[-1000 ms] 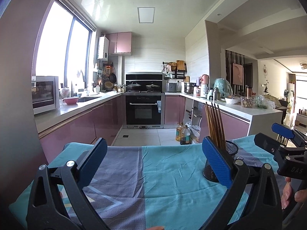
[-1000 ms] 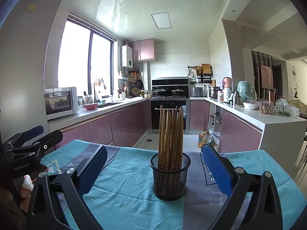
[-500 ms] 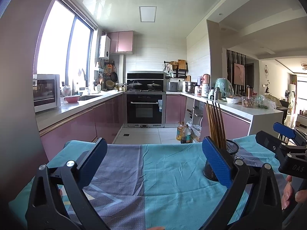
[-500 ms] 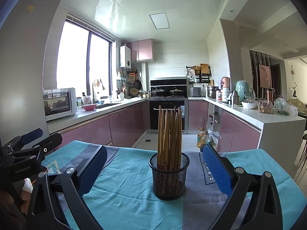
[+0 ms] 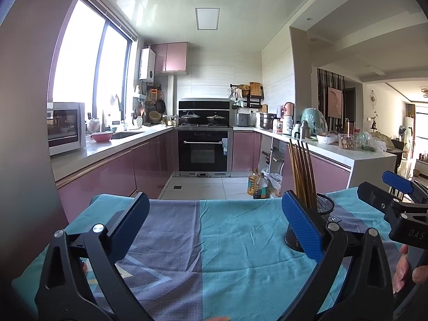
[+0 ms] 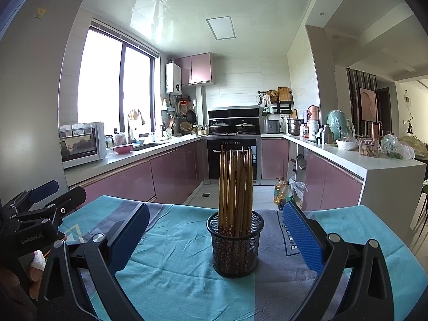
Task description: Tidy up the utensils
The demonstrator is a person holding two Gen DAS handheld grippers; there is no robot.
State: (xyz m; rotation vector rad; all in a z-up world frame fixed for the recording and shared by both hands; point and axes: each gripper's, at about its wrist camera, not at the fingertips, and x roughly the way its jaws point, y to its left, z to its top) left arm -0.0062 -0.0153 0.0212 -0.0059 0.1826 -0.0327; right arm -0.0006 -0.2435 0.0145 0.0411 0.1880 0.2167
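A black mesh holder [image 6: 235, 243] stands on the teal and grey tablecloth [image 6: 174, 262], with several wooden chopsticks [image 6: 235, 187] upright in it. My right gripper [image 6: 214, 238] is open, its blue pads either side of the holder but nearer the camera, nothing between them. In the left wrist view the same holder [image 5: 325, 207] shows partly behind the right pad, chopsticks [image 5: 301, 171] rising from it. My left gripper [image 5: 214, 224] is open over bare cloth [image 5: 227, 240]. Each gripper appears at the edge of the other's view, held by a hand.
The table's far edge [image 5: 214, 200] drops to a kitchen floor. Oil bottles [image 5: 258, 184] stand on the floor beyond. Pink cabinets, an oven [image 5: 203, 152] and a white counter [image 6: 374, 163] with clutter line the room behind.
Both views have shifted slightly; the holder sits a little higher and closer in the right wrist view. Both grippers stay open and empty.
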